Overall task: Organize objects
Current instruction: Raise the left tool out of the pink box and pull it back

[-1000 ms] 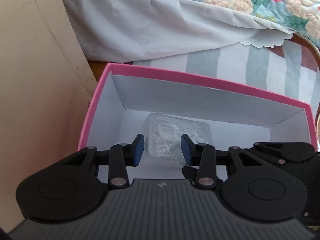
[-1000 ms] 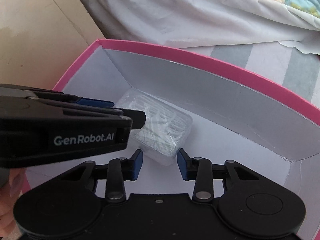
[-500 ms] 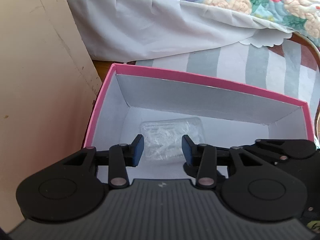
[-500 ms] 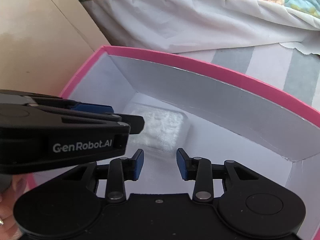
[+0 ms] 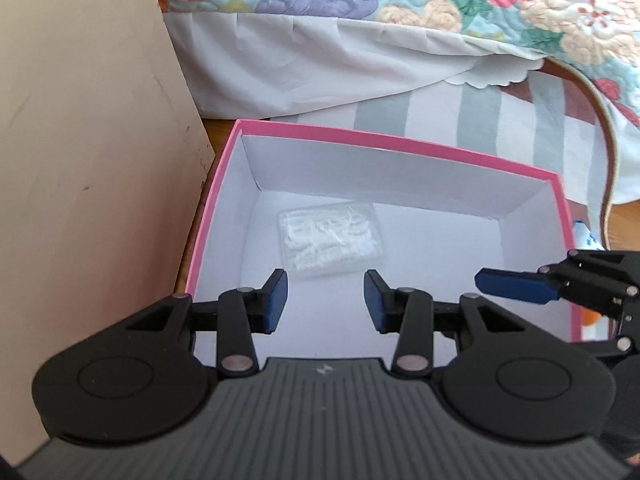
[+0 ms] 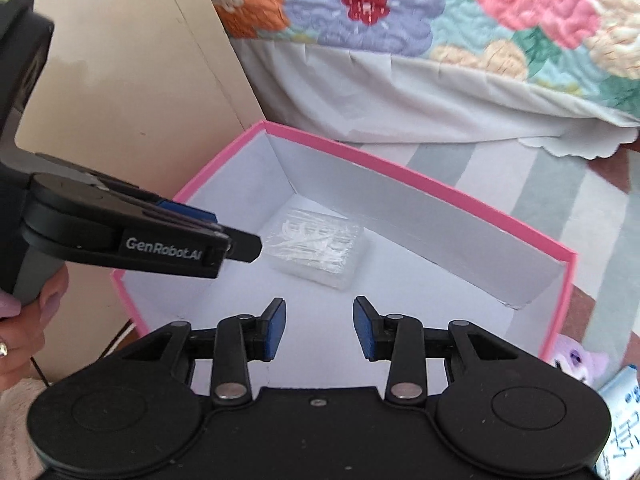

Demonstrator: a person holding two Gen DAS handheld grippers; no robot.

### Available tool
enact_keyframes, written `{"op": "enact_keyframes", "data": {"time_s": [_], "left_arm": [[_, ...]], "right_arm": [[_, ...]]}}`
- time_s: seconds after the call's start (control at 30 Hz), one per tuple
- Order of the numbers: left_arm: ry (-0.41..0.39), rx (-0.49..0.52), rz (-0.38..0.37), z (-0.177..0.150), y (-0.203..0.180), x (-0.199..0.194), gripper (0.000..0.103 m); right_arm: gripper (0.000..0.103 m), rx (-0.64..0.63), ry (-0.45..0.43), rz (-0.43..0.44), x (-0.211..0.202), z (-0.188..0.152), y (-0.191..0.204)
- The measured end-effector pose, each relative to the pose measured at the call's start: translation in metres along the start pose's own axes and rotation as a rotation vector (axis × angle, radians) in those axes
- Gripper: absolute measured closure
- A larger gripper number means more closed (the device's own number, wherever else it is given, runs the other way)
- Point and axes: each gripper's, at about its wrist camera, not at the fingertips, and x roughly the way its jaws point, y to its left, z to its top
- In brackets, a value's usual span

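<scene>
1. At your far left a beige panel [image 5: 92, 168] stands upright beside the box, its lower corner close to the box's left rim.
2. Your left gripper [image 5: 325, 300] hangs above the near part of the box with its jaws parted. Nothing sits between its blue pads [image 5: 277, 300], and they touch nothing.
3. The pink box [image 5: 400, 148] lies open with white inner walls. It rests partly on a grey and white striped cloth [image 5: 440, 116].
4. The clear packet [image 5: 330, 240] of white bits lies flat on the box floor, toward the far left corner and near the far wall. It is beyond the tips of both grippers and apart from them.
5. Your right gripper [image 6: 319, 328] hovers over the near edge of the box, jaws apart and empty. In the right view, your left gripper comes in from the left, held by a hand [image 6: 20, 320].
6. Behind the box a floral quilt [image 6: 460, 12] hangs over a white skirt [image 6: 400, 92].
7. At the right a purple toy [image 6: 576, 360] lies just outside the box.
</scene>
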Motion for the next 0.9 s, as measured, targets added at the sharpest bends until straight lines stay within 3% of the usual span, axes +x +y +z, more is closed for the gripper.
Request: {"op": "enact_keyframes", "data": {"time_s": [0.4, 0.67, 0.9], "left_arm": [[0.023, 0.036, -0.012, -0.024, -0.017, -0.063, 0.057], [-0.036, 0.122, 0.030, -0.045, -0.033, -0.105, 0.048], [-0.052, 0.148, 0.050, -0.062, -0.043, -0.122, 0.041]], "right_arm": [[0.060, -0.035, -0.009, -0.045, -0.055, -0.018, 0.026], [0.057, -0.061, -0.011, -0.050, -0.084, -0.030, 0.043], [0.040, -0.064, -0.017, -0.090, -0.108, -0.046, 0.052]]}}
